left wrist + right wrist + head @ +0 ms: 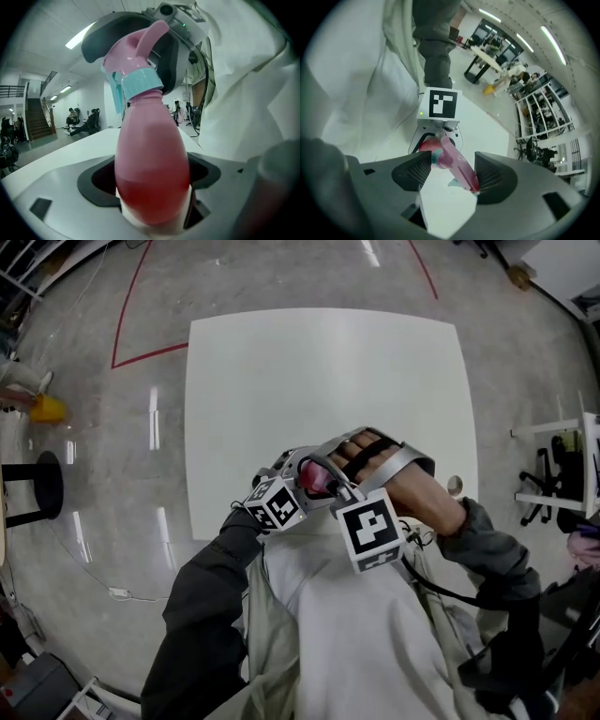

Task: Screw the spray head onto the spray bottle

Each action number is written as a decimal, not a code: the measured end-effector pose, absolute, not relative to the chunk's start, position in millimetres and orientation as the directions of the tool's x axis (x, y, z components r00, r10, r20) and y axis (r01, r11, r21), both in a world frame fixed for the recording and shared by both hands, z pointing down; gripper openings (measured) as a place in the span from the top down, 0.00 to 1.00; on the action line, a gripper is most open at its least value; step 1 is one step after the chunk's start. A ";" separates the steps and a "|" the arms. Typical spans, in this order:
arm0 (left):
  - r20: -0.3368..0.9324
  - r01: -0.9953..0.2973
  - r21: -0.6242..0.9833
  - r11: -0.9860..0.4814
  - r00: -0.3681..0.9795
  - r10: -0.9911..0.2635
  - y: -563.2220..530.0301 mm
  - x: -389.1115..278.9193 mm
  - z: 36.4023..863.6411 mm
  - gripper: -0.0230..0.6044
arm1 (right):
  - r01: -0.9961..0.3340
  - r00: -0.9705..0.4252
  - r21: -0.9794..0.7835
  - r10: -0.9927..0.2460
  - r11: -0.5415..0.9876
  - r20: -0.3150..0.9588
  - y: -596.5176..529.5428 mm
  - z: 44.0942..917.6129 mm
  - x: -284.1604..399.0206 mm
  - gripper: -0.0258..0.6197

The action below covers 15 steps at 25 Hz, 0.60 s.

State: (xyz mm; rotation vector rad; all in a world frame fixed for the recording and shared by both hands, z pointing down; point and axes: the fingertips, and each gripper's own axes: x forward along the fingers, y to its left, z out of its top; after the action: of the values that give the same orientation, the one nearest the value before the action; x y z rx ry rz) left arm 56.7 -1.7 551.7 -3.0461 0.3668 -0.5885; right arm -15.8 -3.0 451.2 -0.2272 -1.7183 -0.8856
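My left gripper [152, 180] is shut on the body of the pink spray bottle [152, 159], which stands up from its jaws with red liquid in the lower part. The pink spray head [136, 49] sits on the bottle's neck by a teal collar [140, 83]. My right gripper [452, 177] comes down over the head. The spray head [457, 168] lies across its jaws, with the nozzle tip against one pad and the collar by the other. In the head view both grippers meet close to my chest, above the near edge of the white table [328, 381], with the bottle [316, 479] between them.
The left gripper's marker cube [442, 104] faces the right gripper's camera. A black stool [37, 486] and a yellow object [47, 409] stand on the floor at left. Office chairs [553, 474] are at right. People sit far off [79, 119].
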 end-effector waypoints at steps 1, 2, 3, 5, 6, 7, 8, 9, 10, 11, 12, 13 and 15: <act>0.361 -0.234 -0.060 -0.970 0.901 -0.240 -2.2 58.2 551.2 0.29 | 0.562 -0.313 0.444 -0.318 0.697 0.895 -3.5 451.4 -15.0 0.52; 0.353 -0.249 -0.058 -0.967 0.901 -0.253 -2.9 59.2 550.8 0.29 | 0.548 -0.307 0.462 -0.345 0.698 0.887 -3.1 450.6 -14.6 0.52; 0.341 -0.268 -0.054 -0.962 0.900 -0.270 -3.9 59.4 550.6 0.29 | 0.516 -0.328 0.485 -0.361 0.706 0.873 -1.7 448.4 -14.3 0.52; 0.313 -0.309 -0.041 -0.950 0.899 -0.306 -6.9 59.0 550.0 0.29 | 0.411 -0.410 0.524 -0.362 0.746 0.837 1.8 437.9 -12.0 0.52; 0.300 -0.324 -0.033 -0.945 0.899 -0.319 -8.7 58.3 549.6 0.29 | 0.362 -0.459 0.544 -0.364 0.757 0.811 1.7 430.0 -9.6 0.52; 0.290 -0.335 -0.025 -0.942 0.899 -0.327 -10.4 57.4 549.2 0.29 | 0.316 -0.510 0.563 -0.364 0.763 0.780 0.6 421.0 -7.5 0.52; 0.282 -0.342 -0.018 -0.940 0.900 -0.333 -11.8 56.3 549.1 0.29 | 0.267 -0.561 0.569 -0.354 0.778 0.748 -0.6 411.9 -6.5 0.52; 0.277 -0.346 -0.011 -0.938 0.900 -0.336 -12.8 55.4 549.2 0.29 | 0.218 -0.608 0.553 -0.331 0.805 0.721 -1.4 404.1 -6.1 0.52; 0.274 -0.349 -0.006 -0.937 0.901 -0.337 -13.3 54.7 549.4 0.29 | 0.175 -0.649 0.516 -0.296 0.838 0.701 -1.8 399.2 -5.9 0.52; 0.273 -0.350 -0.003 -0.937 0.901 -0.338 -13.3 54.1 549.5 0.29 | 0.146 -0.677 0.471 -0.259 0.870 0.688 -2.2 397.5 -5.2 0.52; 0.273 -0.350 -0.003 -0.937 0.901 -0.338 -13.1 54.1 549.5 0.29 | 0.132 -0.692 0.435 -0.231 0.891 0.684 -3.1 398.8 -3.7 0.52; 0.275 -0.349 -0.005 -0.937 0.900 -0.337 -12.8 54.7 549.3 0.29 | 0.135 -0.693 0.425 -0.221 0.895 0.686 -4.7 401.7 -1.3 0.54; 0.281 -0.346 -0.012 -0.938 0.899 -0.335 -11.9 57.0 549.0 0.29 | 0.183 -0.663 0.490 -0.261 0.852 0.702 -8.3 408.5 4.6 0.77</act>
State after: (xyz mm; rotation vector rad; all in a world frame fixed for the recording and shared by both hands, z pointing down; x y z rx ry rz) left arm 57.0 -11.9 549.0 -3.0991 0.5555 -0.4474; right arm 4.6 -8.3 408.5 0.0564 -2.1922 -0.6823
